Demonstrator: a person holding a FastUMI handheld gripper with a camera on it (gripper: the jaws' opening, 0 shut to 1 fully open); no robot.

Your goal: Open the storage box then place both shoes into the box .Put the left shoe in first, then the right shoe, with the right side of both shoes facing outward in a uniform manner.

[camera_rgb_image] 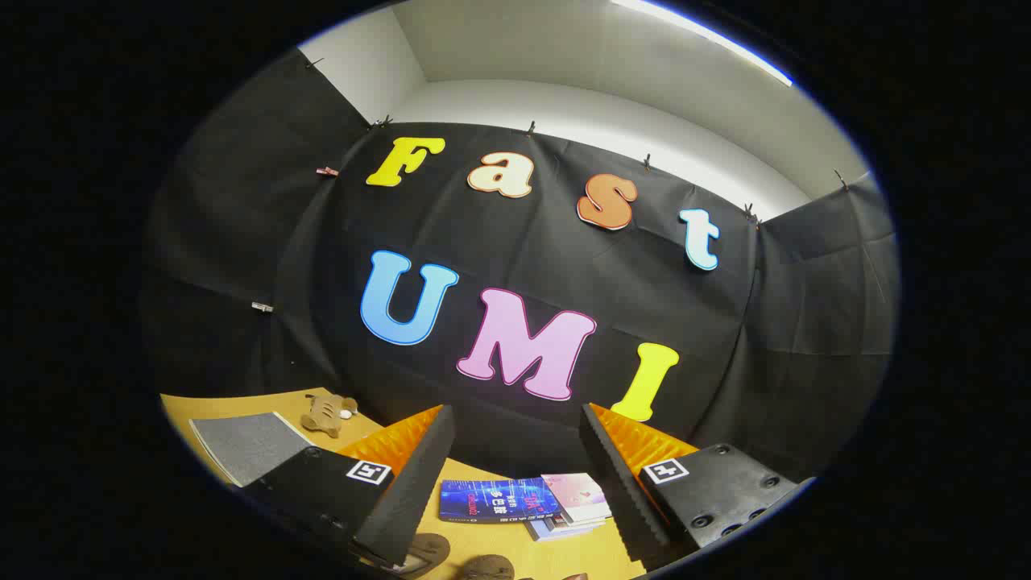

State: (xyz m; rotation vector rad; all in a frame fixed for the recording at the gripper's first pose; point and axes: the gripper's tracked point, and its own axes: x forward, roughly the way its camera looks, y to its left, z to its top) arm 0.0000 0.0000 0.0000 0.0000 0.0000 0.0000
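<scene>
The claw (515,451) is released: its two fingers stand wide apart with nothing between them, tilted up toward the booth's black cloth wall (515,242) so that most of what lies ahead is wall, with only a strip of the yellow tabletop (483,536) low down between the fingers. Just ahead of the fingers, in the gap between them and a little toward the right finger, lies a small stack of books (527,501): a dark blue one lying flat with a pale pink one overlapping its right end and thinner ones under that. Nearer in than the books, close under the left finger's tip, two brown rounded shapes (455,560) sit on the table; they may be the tops of the shoes, but too little of them shows to tell which shoe is which or how they face. Left of the left finger a grey mat (246,443) lies flat on the table, and beyond it, near the foot of the wall, sits a small brown plush toy (326,412). The table's far edge runs along the base of the cloth, so the open room ahead of the claw ends at the wall just beyond the books. The bare yellow surface between the fingers, on the near side of the books, is the free ground; the stack takes up the middle of the gap. Above the cloth, a white wall (612,121) and a bright ceiling strip light (709,36) show.
</scene>
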